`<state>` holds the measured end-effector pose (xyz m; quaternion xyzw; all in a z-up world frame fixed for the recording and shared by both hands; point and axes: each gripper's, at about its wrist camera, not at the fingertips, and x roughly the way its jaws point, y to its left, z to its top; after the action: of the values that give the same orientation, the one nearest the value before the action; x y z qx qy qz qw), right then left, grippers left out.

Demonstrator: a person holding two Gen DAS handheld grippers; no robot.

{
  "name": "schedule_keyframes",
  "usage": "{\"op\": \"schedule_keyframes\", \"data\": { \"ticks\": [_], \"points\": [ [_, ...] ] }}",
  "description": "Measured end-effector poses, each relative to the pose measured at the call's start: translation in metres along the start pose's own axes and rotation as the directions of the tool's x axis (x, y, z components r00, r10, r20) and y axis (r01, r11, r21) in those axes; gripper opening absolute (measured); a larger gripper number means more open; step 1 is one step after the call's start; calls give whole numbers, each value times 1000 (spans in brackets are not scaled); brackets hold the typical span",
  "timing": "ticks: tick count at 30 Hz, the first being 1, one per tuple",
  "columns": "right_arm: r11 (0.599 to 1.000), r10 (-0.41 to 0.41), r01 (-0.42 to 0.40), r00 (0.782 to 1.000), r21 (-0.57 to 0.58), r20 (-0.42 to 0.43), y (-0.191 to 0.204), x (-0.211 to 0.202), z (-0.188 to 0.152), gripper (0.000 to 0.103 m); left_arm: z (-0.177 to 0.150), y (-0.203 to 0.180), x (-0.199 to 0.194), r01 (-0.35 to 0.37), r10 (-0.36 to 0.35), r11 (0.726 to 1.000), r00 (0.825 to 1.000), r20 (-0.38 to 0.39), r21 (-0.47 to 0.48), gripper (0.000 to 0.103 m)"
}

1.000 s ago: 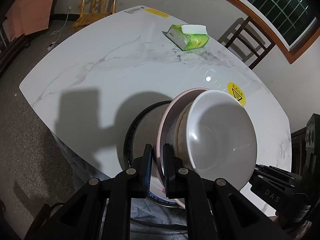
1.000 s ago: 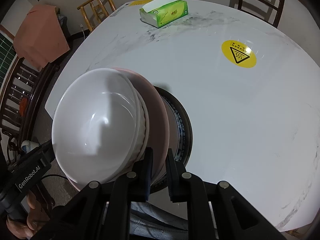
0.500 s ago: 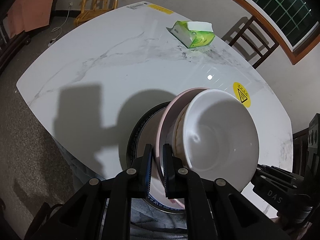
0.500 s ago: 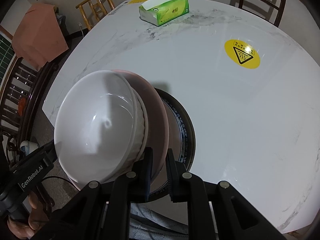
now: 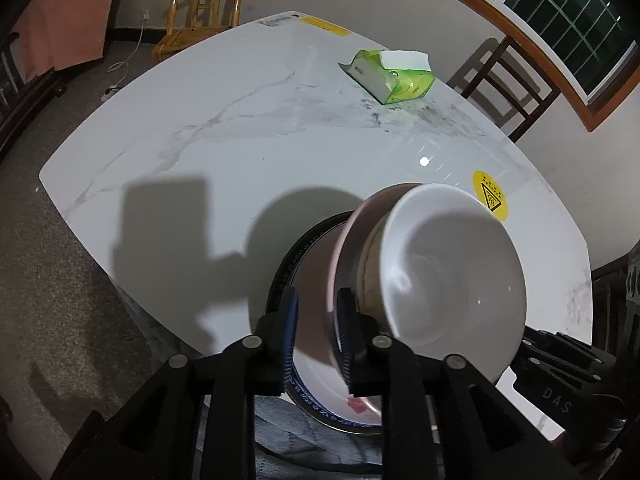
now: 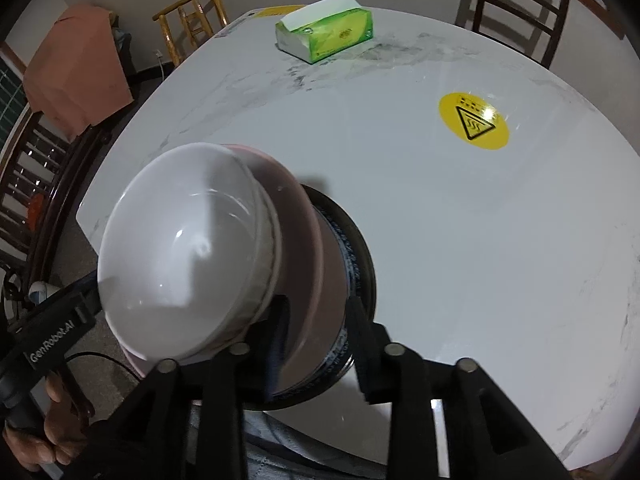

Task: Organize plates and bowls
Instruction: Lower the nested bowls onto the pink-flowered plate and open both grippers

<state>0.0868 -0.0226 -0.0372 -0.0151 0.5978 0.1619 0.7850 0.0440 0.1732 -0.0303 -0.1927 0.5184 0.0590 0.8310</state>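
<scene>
White marble bench (image 5: 240, 152) carries a tissue box (image 5: 390, 76). Both grippers, left (image 5: 318, 328) and right (image 6: 318, 340), have fingers parted around a pink plate (image 5: 340, 264) under a white bowl (image 5: 452, 264).

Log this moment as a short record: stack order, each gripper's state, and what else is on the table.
stack, top to bottom: white bowl, beige bowl, pink plate, blue-patterned plate
stack location: near edge of marble table
left gripper: open, jaws straddling the pink plate's rim
right gripper: open, jaws straddling the pink plate's rim
other items: green tissue box, yellow warning sticker
</scene>
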Motion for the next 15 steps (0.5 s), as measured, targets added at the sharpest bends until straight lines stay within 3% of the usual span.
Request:
{"op": "schedule_keyframes", "data": {
  "ticks": [10, 15],
  "points": [
    [998, 47, -51, 996, 42, 77, -17, -24, -8, 52, -5, 6, -26, 13, -13, 1000, 997, 78, 2, 48],
    [996, 71, -77, 990, 44, 118, -19, -36, -24, 52, -15, 3, -37, 11, -13, 1000, 995, 99, 15, 48]
  ]
}}
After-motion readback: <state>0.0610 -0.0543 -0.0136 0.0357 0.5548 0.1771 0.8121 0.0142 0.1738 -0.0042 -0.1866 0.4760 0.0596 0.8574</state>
